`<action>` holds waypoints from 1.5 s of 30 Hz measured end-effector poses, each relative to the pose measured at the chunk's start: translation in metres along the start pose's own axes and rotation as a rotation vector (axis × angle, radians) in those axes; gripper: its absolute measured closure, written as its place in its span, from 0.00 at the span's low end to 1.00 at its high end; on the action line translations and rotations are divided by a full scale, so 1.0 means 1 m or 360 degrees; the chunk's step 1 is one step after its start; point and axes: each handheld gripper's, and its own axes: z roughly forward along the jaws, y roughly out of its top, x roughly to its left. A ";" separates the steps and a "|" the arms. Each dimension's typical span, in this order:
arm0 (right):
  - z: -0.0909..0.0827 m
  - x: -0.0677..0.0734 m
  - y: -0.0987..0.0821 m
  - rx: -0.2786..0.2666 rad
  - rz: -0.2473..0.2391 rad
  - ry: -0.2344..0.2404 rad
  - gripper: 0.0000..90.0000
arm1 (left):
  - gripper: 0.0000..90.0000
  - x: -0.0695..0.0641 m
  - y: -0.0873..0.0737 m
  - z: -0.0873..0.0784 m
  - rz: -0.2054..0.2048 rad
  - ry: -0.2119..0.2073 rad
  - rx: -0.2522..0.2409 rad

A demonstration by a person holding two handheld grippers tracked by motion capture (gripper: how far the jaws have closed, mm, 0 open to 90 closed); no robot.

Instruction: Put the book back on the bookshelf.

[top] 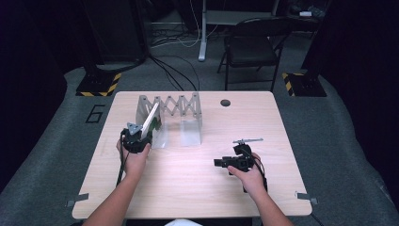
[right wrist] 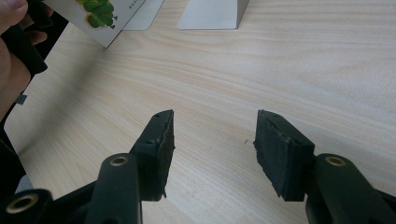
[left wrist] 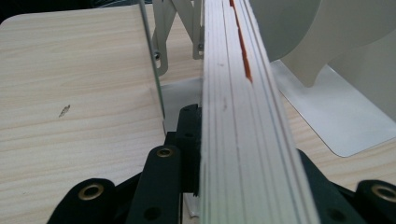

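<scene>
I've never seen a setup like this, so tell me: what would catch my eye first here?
Probably the white folding rack with its criss-cross back, standing at the far left of the wooden table. Next, the thin book slanting up beside it, clamped in the left tool, whose own camera looks straight along the page edges. To the right, the right tool rests apart with its black jaws open over bare wood.

bare table [top: 188, 183] between and ahead of both hands gives open passage. expanding rack [top: 175, 109] and its 2 upright dividers [top: 190, 132] block the far left centre.
</scene>
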 end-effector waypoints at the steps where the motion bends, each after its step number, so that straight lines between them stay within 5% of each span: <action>1: 0.000 0.000 0.000 0.0000 -0.0001 0.0001 0.52 | 0.81 0.000 0.000 0.000 0.0002 -0.0003 -0.0002; 29: 0.002 0.000 -0.001 0.0008 -0.0012 -0.0006 0.51 | 0.74 0.000 0.008 -0.026 0.0032 -0.0061 -0.0062; 45: 0.000 0.000 -0.001 0.0000 -0.0004 -0.0006 0.51 | 0.68 -0.002 0.008 -0.064 0.0080 -0.0157 -0.0061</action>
